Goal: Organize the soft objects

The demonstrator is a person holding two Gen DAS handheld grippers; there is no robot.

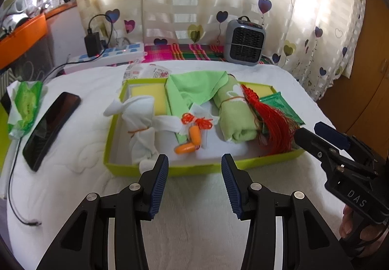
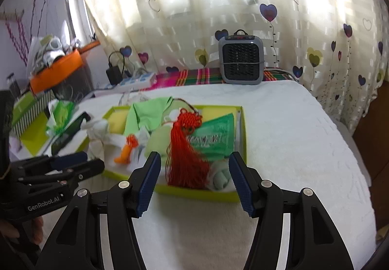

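Two hand-held grippers above a shallow lime-green cardboard tray (image 1: 170, 169) resting on a white quilted bed cover (image 1: 194, 209). The left gripper (image 1: 195, 181) has its blue ribbed pads spread with nothing between them, poised just outside the tray's near wall. The right gripper (image 2: 194, 180) likewise stands spread and empty, before the near wall toward the tray's right corner.

Contents of the tray, left to right:
- a white cloth bundle tied with an orange band (image 1: 141, 124), near the left wall
- a yellow foam sponge (image 1: 148, 96) in the far left corner
- a pair of orange foam earplugs on a coiled orange cord (image 1: 192, 136), toward the middle
- a light-green flat cloth (image 1: 194, 90), draped against the far wall
- a rolled pale-green towel bound by a thin band (image 1: 234, 114)
- a red knotted tassel ornament (image 2: 186, 151), lying beside the towel with its fringe reaching the near wall
- a green foil sachet (image 2: 216, 136), partly under the tassel near the right wall
- a small pale rolled item in the near right corner (blurred; kind not discernible).

Outside the tray, toward the cover's left edge: a black smartphone (image 1: 51, 126) and a green tissue pack (image 1: 24, 104). A grey portable heater (image 1: 245, 42) stands at the far edge.
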